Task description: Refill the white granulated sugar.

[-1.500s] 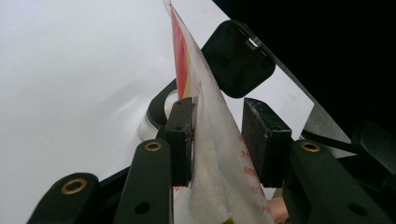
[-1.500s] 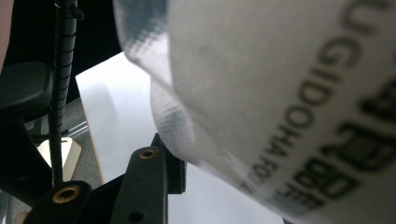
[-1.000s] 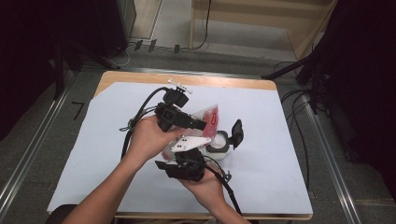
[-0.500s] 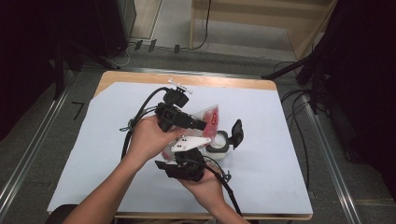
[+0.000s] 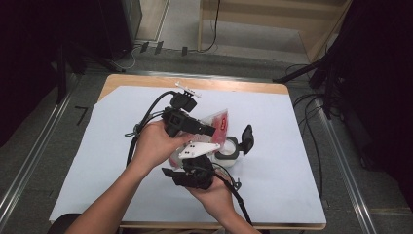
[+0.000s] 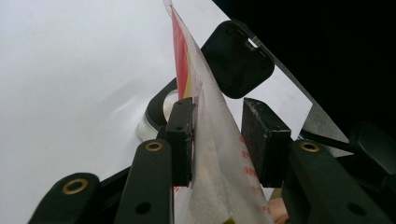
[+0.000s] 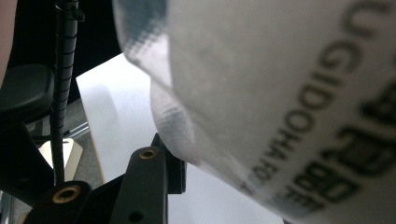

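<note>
A white pouch with a red printed top is held above the table between both hands. My left gripper comes in from the left and is shut on the pouch, whose bulk fills the gap between the pads. My right gripper points up from below, under its grey plate. The pouch, with dark lettering, looms close in the right gripper view and hides one jaw; the other pad presses against it. Just right of the pouch stands a small white jar with its black flip lid open.
A white sheet covers the wooden table. Black cables trail from the left gripper across the table's left half, and another cable runs toward the front edge. The jar and lid lie beyond the left jaws.
</note>
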Demonstrator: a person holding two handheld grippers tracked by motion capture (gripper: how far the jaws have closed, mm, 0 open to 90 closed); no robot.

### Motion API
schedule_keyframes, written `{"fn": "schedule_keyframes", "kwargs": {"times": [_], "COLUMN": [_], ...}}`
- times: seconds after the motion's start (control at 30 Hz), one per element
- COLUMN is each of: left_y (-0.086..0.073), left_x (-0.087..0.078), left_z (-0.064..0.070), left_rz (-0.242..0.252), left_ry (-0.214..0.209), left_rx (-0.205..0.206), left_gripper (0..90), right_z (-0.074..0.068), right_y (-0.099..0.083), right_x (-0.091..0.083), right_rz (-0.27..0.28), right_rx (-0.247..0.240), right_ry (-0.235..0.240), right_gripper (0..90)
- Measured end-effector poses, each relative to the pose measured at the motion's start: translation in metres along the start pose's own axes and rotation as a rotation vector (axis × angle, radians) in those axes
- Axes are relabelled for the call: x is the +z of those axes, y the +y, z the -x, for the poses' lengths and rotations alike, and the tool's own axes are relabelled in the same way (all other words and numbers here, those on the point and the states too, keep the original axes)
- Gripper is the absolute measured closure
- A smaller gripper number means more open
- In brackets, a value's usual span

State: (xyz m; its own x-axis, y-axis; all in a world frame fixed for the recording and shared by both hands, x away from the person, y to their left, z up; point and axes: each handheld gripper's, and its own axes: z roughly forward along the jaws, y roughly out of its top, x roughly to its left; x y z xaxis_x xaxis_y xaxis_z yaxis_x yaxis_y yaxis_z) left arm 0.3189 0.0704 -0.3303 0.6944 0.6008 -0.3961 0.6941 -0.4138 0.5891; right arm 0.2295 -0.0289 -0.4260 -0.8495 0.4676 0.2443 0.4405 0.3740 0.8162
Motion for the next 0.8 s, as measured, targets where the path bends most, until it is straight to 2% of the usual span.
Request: {"fn": "schedule_keyframes", "kwargs": {"times": [0.8], "left_y": [0.0021], "left_x": [-0.0003], "left_z": [-0.0003], "left_rz": [-0.006], "left_ry": [-0.001], "left_rx": [0.003], "left_gripper": [65.2], "right_z": [0.0005], "right_y": [0.0008], "right_x": [-0.0008], "right_rz": [0.004], "right_rx": [0.002], "right_ry": [0.001], "right_gripper": [64.2]}}
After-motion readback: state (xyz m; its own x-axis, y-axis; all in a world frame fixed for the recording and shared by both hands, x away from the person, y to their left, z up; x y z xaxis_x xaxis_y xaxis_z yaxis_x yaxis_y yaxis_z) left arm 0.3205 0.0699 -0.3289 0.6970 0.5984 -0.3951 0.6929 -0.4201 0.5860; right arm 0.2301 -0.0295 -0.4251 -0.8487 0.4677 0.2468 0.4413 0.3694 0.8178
